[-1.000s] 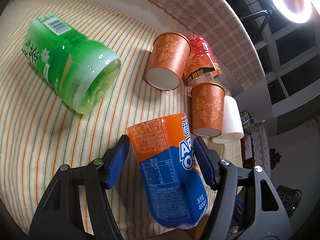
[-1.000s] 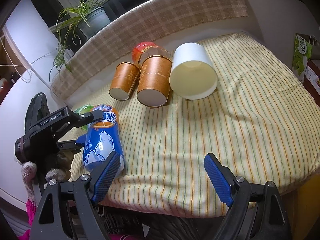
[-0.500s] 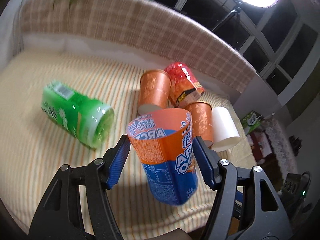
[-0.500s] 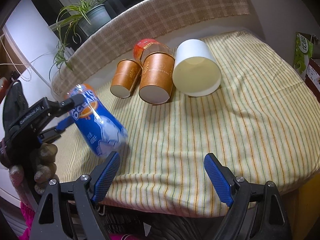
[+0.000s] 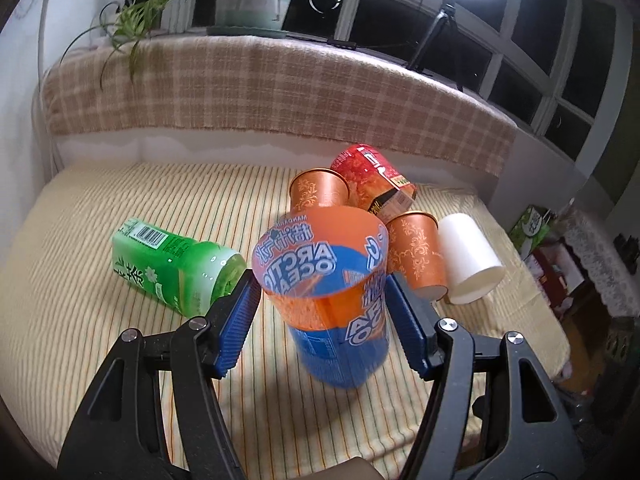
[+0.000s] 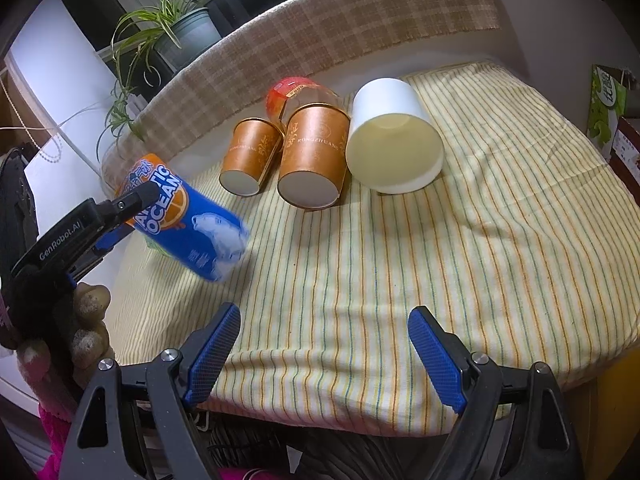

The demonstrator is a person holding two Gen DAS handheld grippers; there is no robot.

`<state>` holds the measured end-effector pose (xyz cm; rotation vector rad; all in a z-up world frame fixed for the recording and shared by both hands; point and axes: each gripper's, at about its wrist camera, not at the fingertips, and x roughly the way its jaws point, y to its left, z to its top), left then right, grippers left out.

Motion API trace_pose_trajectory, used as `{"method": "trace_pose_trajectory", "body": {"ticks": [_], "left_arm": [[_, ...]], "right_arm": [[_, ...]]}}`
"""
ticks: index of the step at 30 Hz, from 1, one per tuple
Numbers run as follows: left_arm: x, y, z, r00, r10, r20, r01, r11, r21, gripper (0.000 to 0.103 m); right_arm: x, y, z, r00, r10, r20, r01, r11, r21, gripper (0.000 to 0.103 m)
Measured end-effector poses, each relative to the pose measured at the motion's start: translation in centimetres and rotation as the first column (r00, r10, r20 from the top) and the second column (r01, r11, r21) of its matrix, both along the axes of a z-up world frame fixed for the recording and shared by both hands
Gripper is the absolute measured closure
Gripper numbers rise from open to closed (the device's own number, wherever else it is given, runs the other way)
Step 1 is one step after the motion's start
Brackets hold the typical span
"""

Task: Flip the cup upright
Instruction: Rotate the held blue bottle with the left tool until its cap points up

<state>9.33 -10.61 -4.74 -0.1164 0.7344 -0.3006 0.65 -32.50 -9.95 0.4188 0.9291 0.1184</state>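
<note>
My left gripper (image 5: 324, 300) is shut on a blue and orange Arctic Ocean cup (image 5: 332, 292), holding it off the striped cloth, tilted, with its open mouth toward the camera. The right wrist view shows the same cup (image 6: 192, 224) slanted in the left gripper (image 6: 120, 216), orange end up. My right gripper (image 6: 324, 356) is open and empty above the front edge of the table.
Two copper paper cups (image 6: 250, 156) (image 6: 314, 160), a white cup (image 6: 394, 136) and a red cup (image 5: 370, 186) lie on their sides at the back. A green cup (image 5: 172, 270) lies on its side at left. The striped cloth (image 6: 500, 240) covers the table.
My left gripper has lifted the blue and orange cup off the cloth and turned it from lying flat toward upright. The right gripper has stayed still and open.
</note>
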Motion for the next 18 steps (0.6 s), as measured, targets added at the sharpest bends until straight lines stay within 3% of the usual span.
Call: {"method": "trace_pose_trajectory", "body": {"ticks": [18], "left_arm": [[-1.9, -3.1, 0.0, 0.996, -0.076, 0.047, 0.071, 0.993, 0.090, 0.037]], "right_arm": [[0.0, -0.3, 0.1, 1.000, -0.013, 0.006, 0.013, 1.000, 0.005, 0.015]]}}
